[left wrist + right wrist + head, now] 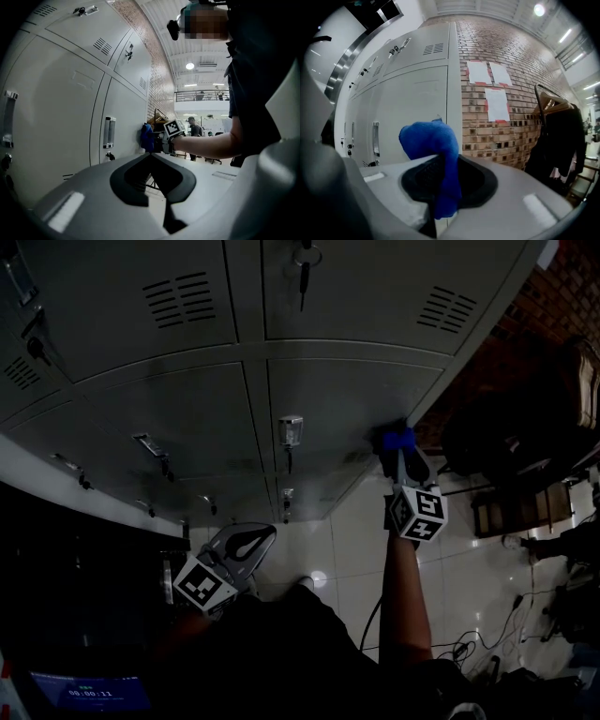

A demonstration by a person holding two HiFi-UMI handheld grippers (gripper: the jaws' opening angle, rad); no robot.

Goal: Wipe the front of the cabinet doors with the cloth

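Observation:
Grey metal cabinet doors fill the upper head view. My right gripper is shut on a blue cloth, which it holds against the lower right door near the cabinet's right edge. In the right gripper view the blue cloth bulges out from between the jaws and hangs down, with the grey door close behind it. My left gripper hangs lower, away from the doors, shut and empty. The left gripper view shows the cloth touching the door.
Door handles and a key in a lock stick out from the doors. A brick wall and a rack of dark clothes stand to the right. Cables lie on the tiled floor. A lit screen sits at bottom left.

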